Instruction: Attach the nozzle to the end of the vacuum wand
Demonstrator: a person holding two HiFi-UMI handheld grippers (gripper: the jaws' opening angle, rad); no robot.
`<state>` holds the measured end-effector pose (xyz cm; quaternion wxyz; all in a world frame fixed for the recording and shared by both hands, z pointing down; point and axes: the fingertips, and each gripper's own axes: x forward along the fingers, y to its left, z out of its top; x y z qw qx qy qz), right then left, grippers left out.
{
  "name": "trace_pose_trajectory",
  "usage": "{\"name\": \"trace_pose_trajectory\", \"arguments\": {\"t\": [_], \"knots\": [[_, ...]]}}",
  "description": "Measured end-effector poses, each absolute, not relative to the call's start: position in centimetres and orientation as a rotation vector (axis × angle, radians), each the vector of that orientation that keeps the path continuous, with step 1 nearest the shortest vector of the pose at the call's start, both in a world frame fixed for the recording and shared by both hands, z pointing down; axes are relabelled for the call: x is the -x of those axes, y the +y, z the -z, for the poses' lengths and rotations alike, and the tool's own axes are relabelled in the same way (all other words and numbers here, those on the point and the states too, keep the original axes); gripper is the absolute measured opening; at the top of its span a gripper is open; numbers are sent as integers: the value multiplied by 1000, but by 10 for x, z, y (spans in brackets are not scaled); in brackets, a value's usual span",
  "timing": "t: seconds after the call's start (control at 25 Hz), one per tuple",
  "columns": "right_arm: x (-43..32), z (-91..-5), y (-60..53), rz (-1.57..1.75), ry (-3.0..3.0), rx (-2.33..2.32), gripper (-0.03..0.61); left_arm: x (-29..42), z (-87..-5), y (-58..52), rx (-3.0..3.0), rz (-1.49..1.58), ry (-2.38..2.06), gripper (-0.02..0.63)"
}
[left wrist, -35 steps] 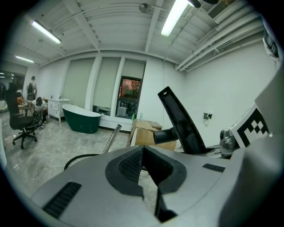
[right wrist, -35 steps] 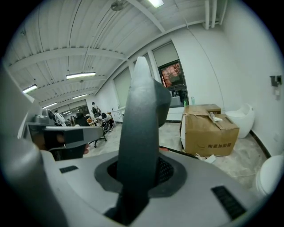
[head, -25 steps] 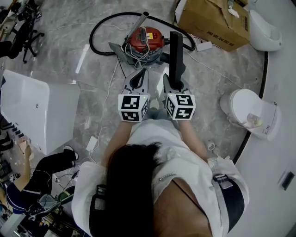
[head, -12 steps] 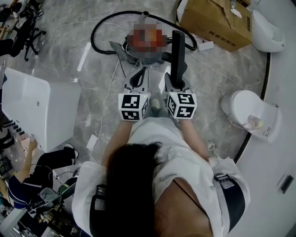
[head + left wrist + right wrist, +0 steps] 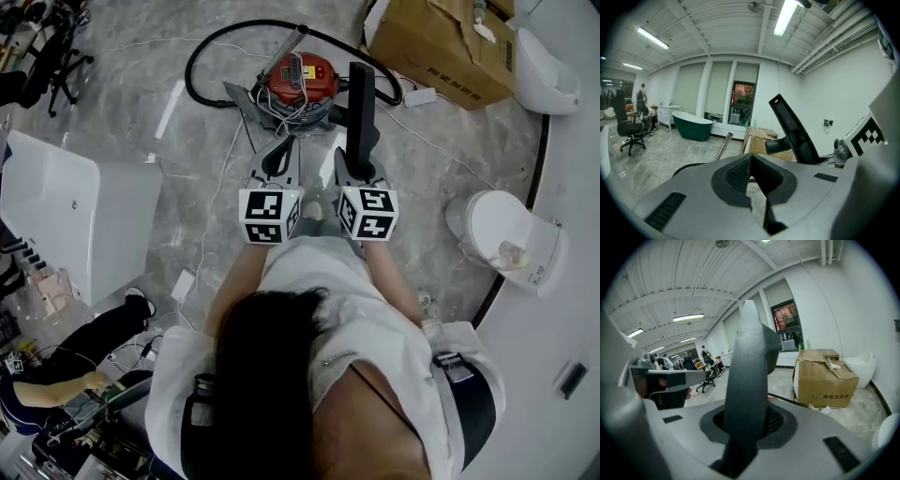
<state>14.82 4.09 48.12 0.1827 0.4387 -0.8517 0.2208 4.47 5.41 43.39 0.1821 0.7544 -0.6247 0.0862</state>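
Note:
My right gripper [image 5: 356,161] is shut on a long black nozzle [image 5: 360,103], which points away from me over the floor. In the right gripper view the nozzle [image 5: 749,366] stands upright between the jaws of that gripper [image 5: 743,427]. My left gripper [image 5: 283,148] hangs beside it, shut with nothing in it; its jaws meet in the left gripper view [image 5: 751,159]. The red vacuum body [image 5: 302,77] lies on the floor just beyond both grippers. Its metal wand [image 5: 283,52] slants up from it, apart from the nozzle. The wand [image 5: 723,146] also shows in the left gripper view.
A black hose [image 5: 199,58] loops left of the vacuum, with white cables around it. A cardboard box [image 5: 441,42] sits at the far right. A white toilet-like fixture [image 5: 506,230] stands right of me, a white panel [image 5: 75,216] left. A person crouches at lower left [image 5: 56,375].
Both grippers and the nozzle have kept still. The person at the lower left has shifted lower in the head view.

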Motion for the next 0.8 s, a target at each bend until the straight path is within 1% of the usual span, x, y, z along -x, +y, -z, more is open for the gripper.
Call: {"name": "trace_pose_trajectory", "arguments": {"t": [0.8], "knots": [[-114, -484, -21, -625, -2370, -1262, 97, -14, -443, -18, -2146, -250, -1703, 2]]}}
